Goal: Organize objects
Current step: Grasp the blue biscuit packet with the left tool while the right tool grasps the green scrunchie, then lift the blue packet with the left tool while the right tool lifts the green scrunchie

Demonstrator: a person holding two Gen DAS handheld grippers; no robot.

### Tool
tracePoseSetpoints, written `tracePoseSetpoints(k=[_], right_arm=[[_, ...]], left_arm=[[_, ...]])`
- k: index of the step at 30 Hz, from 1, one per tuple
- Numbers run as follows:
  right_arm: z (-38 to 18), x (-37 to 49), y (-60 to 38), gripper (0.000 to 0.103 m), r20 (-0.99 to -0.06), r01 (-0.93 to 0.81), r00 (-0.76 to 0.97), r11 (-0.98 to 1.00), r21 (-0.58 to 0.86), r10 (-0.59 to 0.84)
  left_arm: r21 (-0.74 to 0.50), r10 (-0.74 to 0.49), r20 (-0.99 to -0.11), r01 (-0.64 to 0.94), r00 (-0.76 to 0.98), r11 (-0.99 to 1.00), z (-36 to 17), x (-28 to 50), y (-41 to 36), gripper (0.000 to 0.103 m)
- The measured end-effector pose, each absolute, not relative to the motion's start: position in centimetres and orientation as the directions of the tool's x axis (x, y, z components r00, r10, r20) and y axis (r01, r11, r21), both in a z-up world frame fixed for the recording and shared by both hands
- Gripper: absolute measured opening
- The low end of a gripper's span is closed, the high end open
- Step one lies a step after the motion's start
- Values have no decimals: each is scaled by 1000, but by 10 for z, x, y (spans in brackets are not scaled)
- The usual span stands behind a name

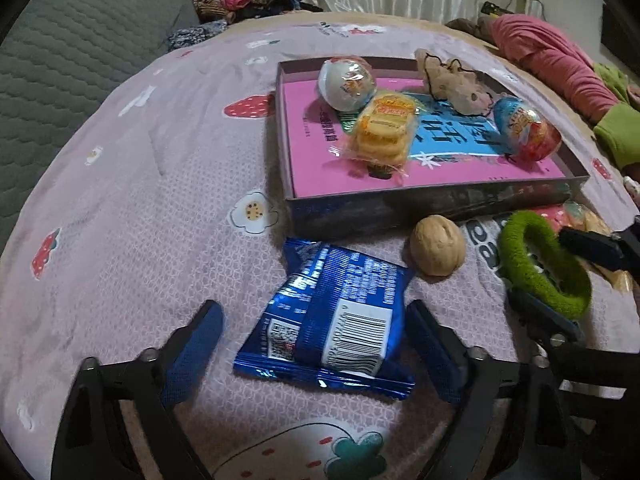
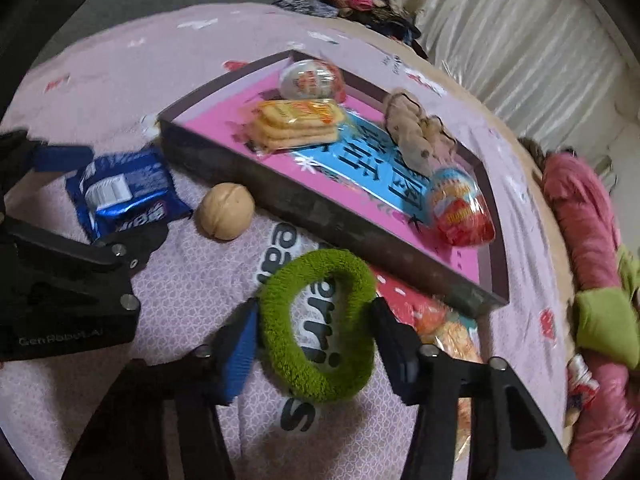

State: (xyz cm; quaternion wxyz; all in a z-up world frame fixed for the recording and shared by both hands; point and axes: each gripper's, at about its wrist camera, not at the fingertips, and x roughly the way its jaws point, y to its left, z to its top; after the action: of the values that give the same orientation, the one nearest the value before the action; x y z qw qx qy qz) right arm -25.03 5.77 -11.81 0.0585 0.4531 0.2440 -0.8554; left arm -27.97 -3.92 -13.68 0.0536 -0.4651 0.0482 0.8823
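Left tool gapes round a shiny blue snack pkt, barcode up, pads not touching. Right tool flanks the fuzzy green ring (grip unclear), both just in front of the box.

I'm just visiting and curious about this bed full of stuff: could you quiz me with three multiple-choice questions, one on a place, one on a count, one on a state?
1. Where is the green scrunchie? A in the tray; B on the bedspread, between the right gripper's fingers; C on the walnut.
2. Toy eggs in the tray? A one; B two; C four.
3. The walnut is: A whole; B cracked; C shelled.
Answers: B, it lies outside the tray; B, one white, one blue-red; A, its shell looks unbroken.
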Motion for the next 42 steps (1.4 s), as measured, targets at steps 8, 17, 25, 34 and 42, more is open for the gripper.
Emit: tracePoseSetpoints(k=[8,17,25,34,42], right_arm=[[-127,-266,65,13,-864,345,-503,-919,-189,-12],[-112,-247,82,13,-858,337,-497,-940,-56,-127],[-95,-214,90,13,-841,340,-502,-940,21,-200],[-62,-175,104,13,-807,332,-544,-942,45,-230],[-17,-141,115,13,-757,332,-605,-942,44,-248]], left_arm=[[26,73,-830,-168,-553,-985,-136,-280,-31,70],[11,85,-827,-167,-557,-986,-129,-268,-29,69],[4,79,-812,-140,-578,-990,-114,-234,-33,69],[16,77,-786,-146,-613,-989,-83,-192,-26,69],[26,69,-753,-135,-654,-991,-36,-156,-16,69]])
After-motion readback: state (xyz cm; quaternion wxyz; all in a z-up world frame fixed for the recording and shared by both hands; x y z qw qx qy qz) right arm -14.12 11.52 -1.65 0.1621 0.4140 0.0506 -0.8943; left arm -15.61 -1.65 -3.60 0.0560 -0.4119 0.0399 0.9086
